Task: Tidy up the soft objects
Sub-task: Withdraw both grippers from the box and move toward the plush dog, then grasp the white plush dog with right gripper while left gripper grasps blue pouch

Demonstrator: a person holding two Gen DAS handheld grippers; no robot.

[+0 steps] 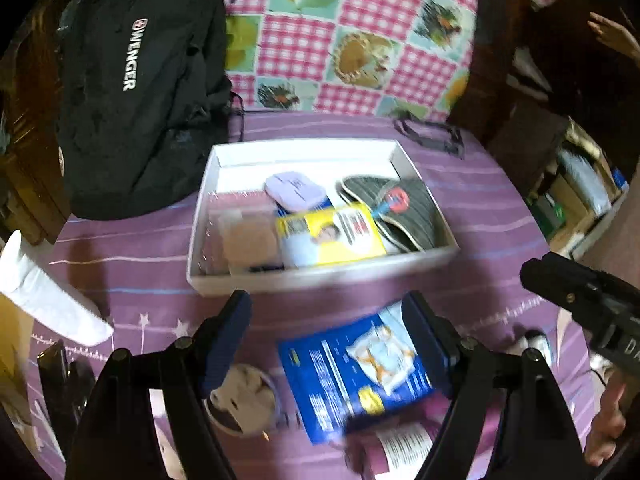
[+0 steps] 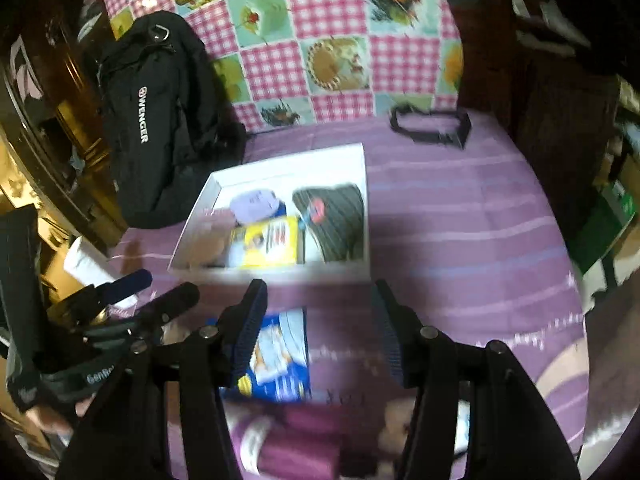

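A white box [image 1: 320,276] [image 2: 276,273] sits on the purple bedspread and holds a lilac pouch [image 1: 294,191], a yellow packet [image 1: 332,236] [image 2: 266,242], a beige pad [image 1: 250,236] and striped grey insoles [image 1: 404,212] [image 2: 336,224]. A blue packet [image 1: 356,372] [image 2: 280,356] lies flat in front of the box. My left gripper [image 1: 328,336] is open above it, empty. My right gripper [image 2: 320,332] is open and empty, with the blue packet behind its left finger. A white rolled cloth [image 1: 244,396] lies near the left finger.
A black Wenger backpack [image 1: 140,92] [image 2: 160,128] stands left of the box. A black strap [image 1: 430,134] [image 2: 432,126] lies behind the box. A pink patchwork quilt [image 1: 348,36] covers the back. A white object [image 1: 44,292] lies at the left edge. Shelves stand on the right.
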